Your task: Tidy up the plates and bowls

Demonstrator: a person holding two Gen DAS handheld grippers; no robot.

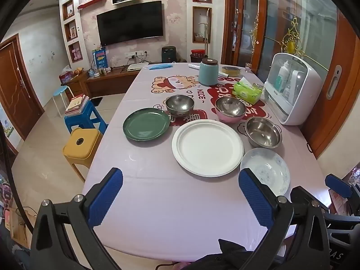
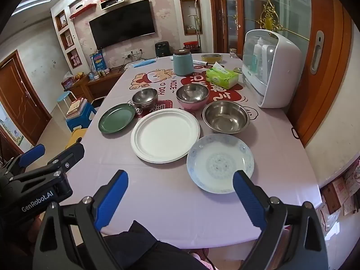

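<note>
Even, soft indoor daylight, sharp focus centrally, strong fisheye bending and dark corners.

Table w/ cartoon cloth: teal canister at 12, green tissue pack at 1, white cabinet at 2. TV on far wall.
</note>
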